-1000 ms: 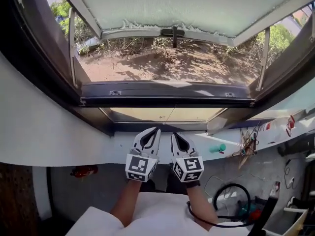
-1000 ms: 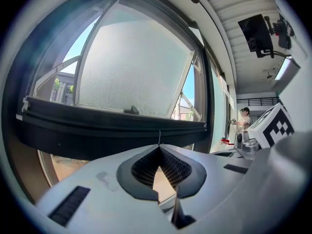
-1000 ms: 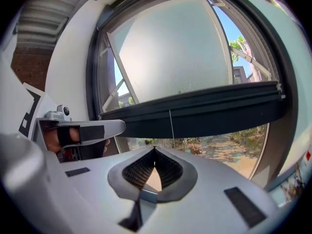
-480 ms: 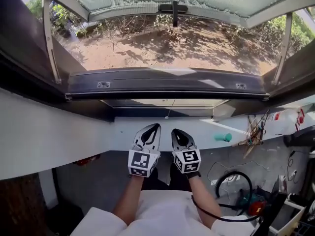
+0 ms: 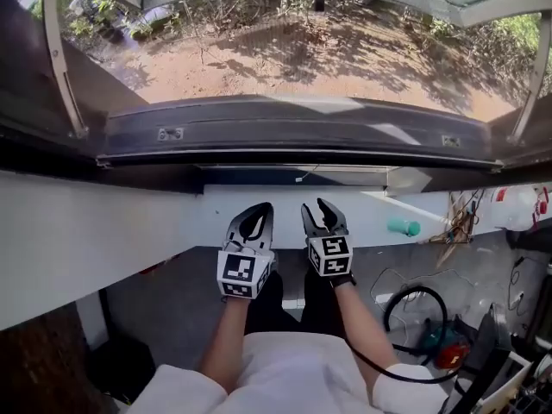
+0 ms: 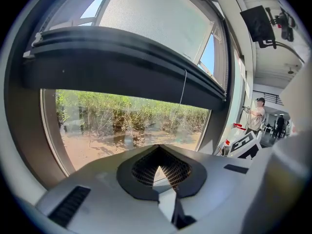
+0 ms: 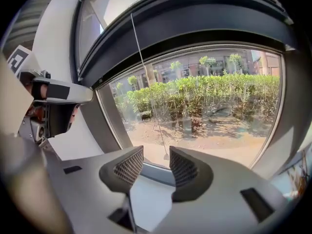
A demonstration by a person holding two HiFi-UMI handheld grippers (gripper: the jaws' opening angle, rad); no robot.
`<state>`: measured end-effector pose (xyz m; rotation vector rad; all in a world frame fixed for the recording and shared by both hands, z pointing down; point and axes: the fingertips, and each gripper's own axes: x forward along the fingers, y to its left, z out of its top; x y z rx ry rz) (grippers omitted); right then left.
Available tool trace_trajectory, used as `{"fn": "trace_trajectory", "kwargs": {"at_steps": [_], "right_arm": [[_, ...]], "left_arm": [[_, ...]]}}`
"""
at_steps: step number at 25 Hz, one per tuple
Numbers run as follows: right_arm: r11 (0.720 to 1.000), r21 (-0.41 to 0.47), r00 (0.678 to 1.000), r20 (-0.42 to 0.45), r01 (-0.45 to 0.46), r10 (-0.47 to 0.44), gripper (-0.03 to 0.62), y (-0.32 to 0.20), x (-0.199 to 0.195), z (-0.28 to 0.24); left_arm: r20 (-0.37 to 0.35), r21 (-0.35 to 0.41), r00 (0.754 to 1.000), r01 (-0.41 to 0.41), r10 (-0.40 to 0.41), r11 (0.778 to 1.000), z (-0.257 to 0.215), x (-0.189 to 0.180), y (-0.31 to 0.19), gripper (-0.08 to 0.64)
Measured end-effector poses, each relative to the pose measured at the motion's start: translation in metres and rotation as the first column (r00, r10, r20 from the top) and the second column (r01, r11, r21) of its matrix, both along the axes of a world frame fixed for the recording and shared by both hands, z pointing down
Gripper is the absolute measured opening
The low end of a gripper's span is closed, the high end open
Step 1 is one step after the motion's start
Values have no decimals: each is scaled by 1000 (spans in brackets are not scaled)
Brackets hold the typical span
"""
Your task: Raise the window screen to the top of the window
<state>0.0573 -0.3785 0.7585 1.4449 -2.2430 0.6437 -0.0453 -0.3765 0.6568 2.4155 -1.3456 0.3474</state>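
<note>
While both tools hang low before the white wall (image 5: 86, 231), we read the left tool (image 5: 259, 207) as closed tip to tip on nothing. Above, the window screen seems fully rolled into the dark housing (image 5: 293, 132) spanning the top of the lower pane (image 7: 204, 111); only its pull cord (image 7: 146, 77) dangles. Such mesh is light and flimsy, so we would take the small tab at the cord's end, thin and slippery though it is. The right tool (image 5: 325, 207) has just been opening its jaws; they stand apart with nothing between them, and the cord hangs beyond. Further right, a green handle (image 5: 403, 227) and loose cables (image 5: 414, 313) lie well clear.
</note>
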Motion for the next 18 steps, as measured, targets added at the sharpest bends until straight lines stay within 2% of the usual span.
{"fn": "trace_trajectory", "kwargs": {"at_steps": [3,7,12,18], "right_arm": [[1000,21,1000,5,-3,3,169,-12,-2,14],[999,32,999,32,-4,3,169,-33,-7,31],[999,38,1000,19,-18,17,167,-51,-13,49],[998,10,998,6,57,-57,165,-62,-27,69]], "left_arm": [[9,-15,1000,4,-4,1000,12,-3,0,0],[18,-37,1000,19,-18,999,24,-2,2,0],[19,-63,1000,20,-19,998,35,7,13,0],[27,-82,1000,10,-7,997,42,14,23,0]]}}
